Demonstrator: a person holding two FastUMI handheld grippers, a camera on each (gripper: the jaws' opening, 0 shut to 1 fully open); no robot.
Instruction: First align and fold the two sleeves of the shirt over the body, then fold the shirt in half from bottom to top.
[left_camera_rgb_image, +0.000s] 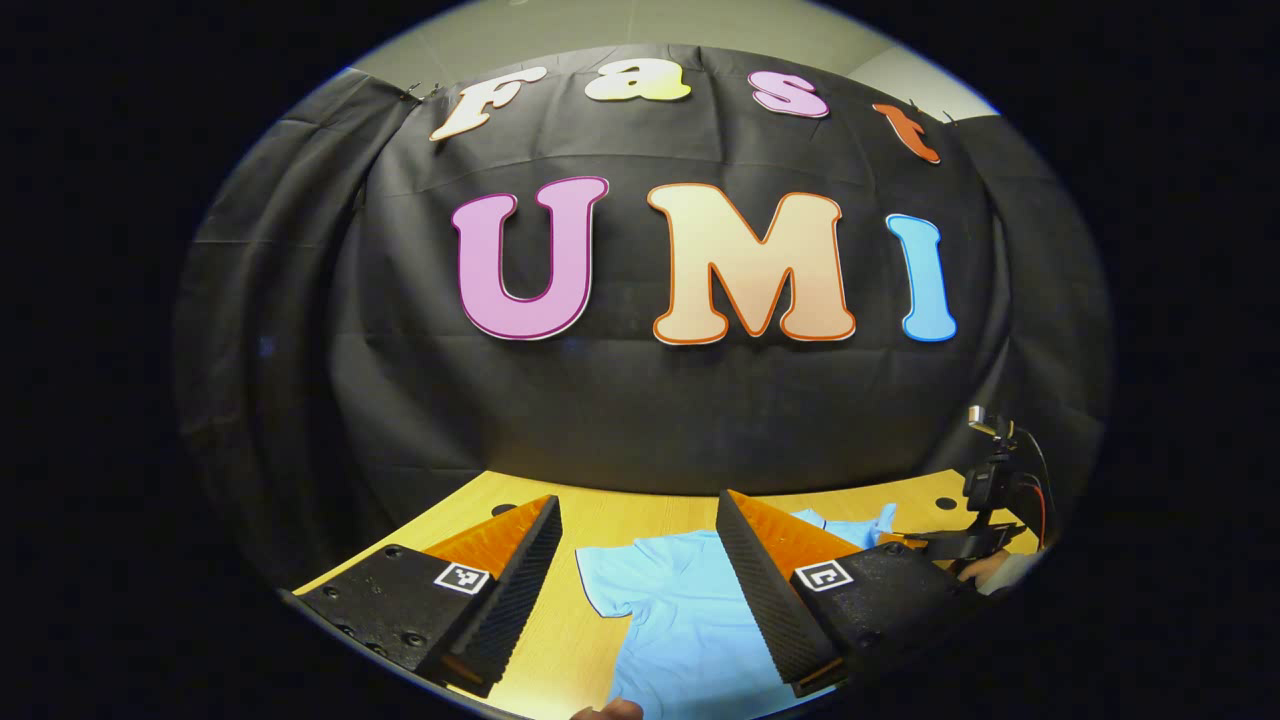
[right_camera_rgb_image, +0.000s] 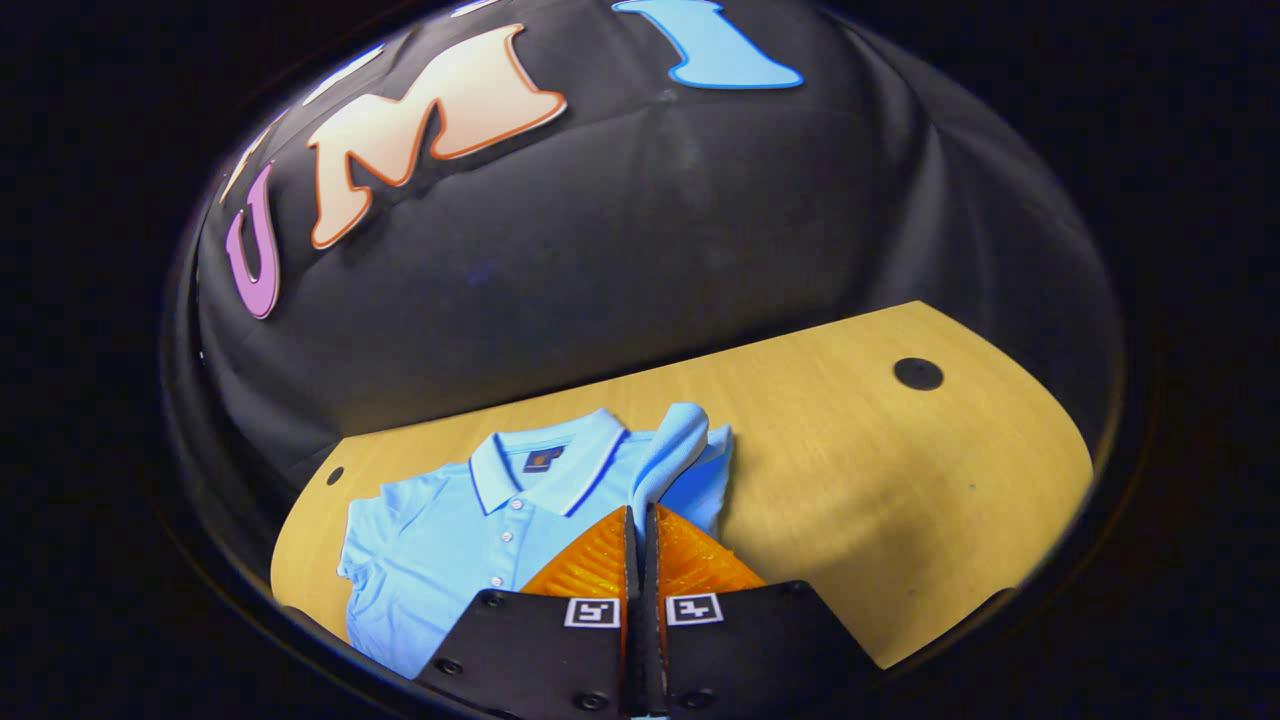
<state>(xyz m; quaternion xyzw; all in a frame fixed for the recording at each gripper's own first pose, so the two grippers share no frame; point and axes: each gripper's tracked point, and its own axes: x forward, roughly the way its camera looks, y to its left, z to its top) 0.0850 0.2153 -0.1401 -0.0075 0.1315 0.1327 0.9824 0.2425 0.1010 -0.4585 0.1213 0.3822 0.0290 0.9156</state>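
Note:
A light blue polo shirt (right_camera_rgb_image: 450, 540) lies face up on the wooden table (right_camera_rgb_image: 850, 450), collar toward the wall. My right gripper (right_camera_rgb_image: 640, 515) is shut on the shirt's sleeve (right_camera_rgb_image: 680, 440), which stands bunched up above the fingertips beside the collar. In the left gripper view, my left gripper (left_camera_rgb_image: 638, 500) hovers open over the shirt (left_camera_rgb_image: 690, 610). The other sleeve (left_camera_rgb_image: 600, 575) lies flat between its fingers, untouched. The right gripper (left_camera_rgb_image: 985, 490) and the hand holding it show at the far right of that view.
The black cloth wall closes off the back of the table. Round dark holes sit in the tabletop (right_camera_rgb_image: 918, 373) (right_camera_rgb_image: 335, 475). Bare wood stretches to the right of the shirt. Part of a hand (left_camera_rgb_image: 610, 710) shows at the bottom edge of the left gripper view.

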